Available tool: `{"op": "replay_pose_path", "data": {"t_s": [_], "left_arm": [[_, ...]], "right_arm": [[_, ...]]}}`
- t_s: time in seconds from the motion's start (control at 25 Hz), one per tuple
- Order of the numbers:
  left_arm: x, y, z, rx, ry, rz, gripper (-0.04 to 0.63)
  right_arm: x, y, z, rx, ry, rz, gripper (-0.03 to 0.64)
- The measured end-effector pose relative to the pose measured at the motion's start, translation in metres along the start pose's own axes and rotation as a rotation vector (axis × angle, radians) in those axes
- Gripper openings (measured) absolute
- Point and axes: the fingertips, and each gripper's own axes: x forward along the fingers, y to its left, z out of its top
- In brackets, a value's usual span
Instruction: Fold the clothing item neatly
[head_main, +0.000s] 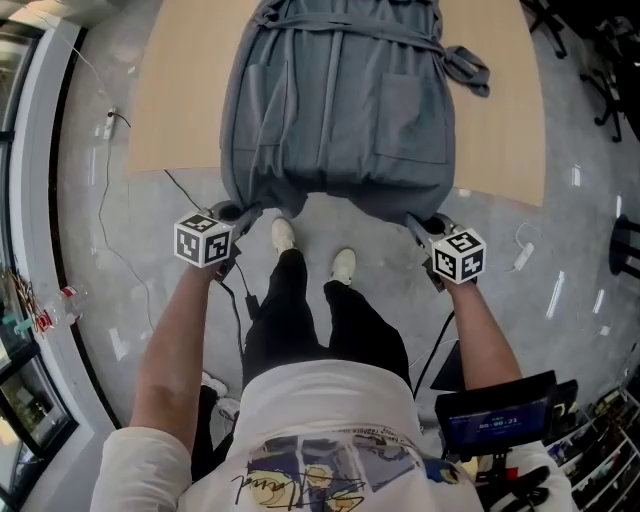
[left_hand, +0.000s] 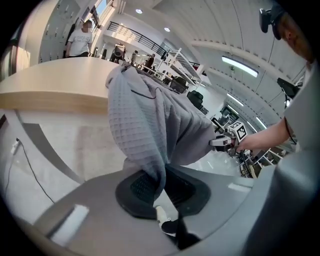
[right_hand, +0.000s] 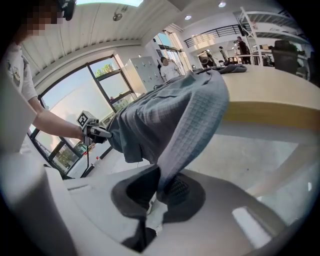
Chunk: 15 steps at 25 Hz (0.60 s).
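A grey waffle-weave garment with pockets and a tie belt lies on the light wooden table. Its near hem hangs over the table's front edge. My left gripper is shut on the hem's left corner, and in the left gripper view the cloth is pinched between the black pads. My right gripper is shut on the hem's right corner, with the fabric running up from its pads to the table. The hem sags between the two grippers, both held off the table's edge above the floor.
The person's legs and white shoes stand on the grey floor just below the hem. Cables trail over the floor at the left. A device with a lit screen sits at the lower right. Dark chairs stand beyond the table's right end.
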Motion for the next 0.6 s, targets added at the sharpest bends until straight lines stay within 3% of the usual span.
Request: {"op": "replay_pose_path", "data": {"t_s": [0.6], "left_arm": [[-0.028,-0.06,-0.025,0.014,0.009,-0.099,0.02]], "right_arm": [[-0.047,0.045,0.003,-0.049,-0.068,0.076,0.015]]}}
